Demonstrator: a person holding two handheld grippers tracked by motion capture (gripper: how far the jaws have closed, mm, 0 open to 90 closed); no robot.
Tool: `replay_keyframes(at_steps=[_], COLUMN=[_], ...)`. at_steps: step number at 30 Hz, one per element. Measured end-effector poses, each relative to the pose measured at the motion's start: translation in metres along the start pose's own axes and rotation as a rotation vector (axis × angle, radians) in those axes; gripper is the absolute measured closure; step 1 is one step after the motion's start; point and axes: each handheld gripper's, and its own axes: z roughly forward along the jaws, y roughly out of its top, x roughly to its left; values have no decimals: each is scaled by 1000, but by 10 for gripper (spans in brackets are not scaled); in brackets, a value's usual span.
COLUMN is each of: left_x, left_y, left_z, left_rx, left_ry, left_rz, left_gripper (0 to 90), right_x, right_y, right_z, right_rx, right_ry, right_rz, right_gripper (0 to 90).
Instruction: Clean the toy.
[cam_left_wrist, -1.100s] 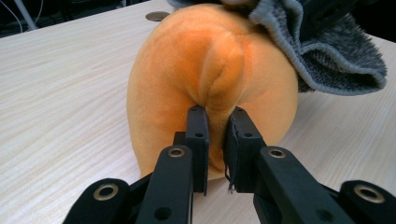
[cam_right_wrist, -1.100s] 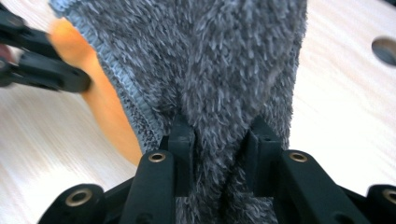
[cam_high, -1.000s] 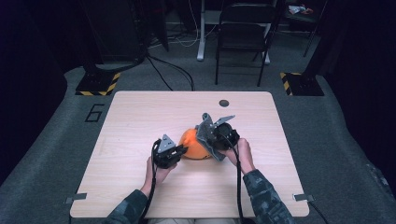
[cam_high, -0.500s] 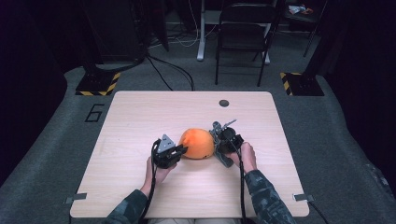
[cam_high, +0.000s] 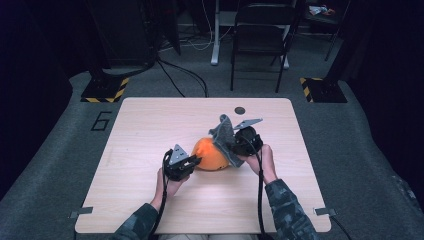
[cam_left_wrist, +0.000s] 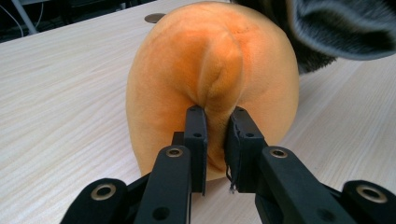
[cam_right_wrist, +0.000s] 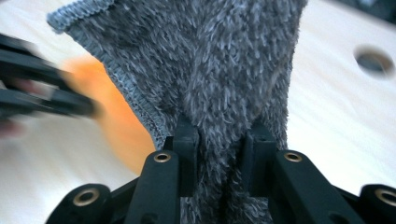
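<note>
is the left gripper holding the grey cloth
No, its fingers pinch a fold of the orange plush; the grey cloth is in the right gripper.

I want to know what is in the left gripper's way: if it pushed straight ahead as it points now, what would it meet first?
The orange plush ball: the left gripper already pinches a fold of it, so it would press deeper in. The grey cloth lies beyond, probably.

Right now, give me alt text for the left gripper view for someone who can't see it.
Two black jaws of the left tool pinch a fold of an orange plush resting on a pale wooden table. A grey fuzzy cloth hangs in at the top right corner.
</note>
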Motion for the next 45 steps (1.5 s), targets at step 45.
replay_keyframes(at_steps=[45], left_x=[1], left_y=[-2], left_z=[2], left_rx=[-5], left_ry=[-7], left_rz=[-23], left_gripper=[790], right_x=[-28], right_y=[-51], right_z=[65], right_rx=[268], right_ry=[-60], right_rz=[91], right_gripper=[683])
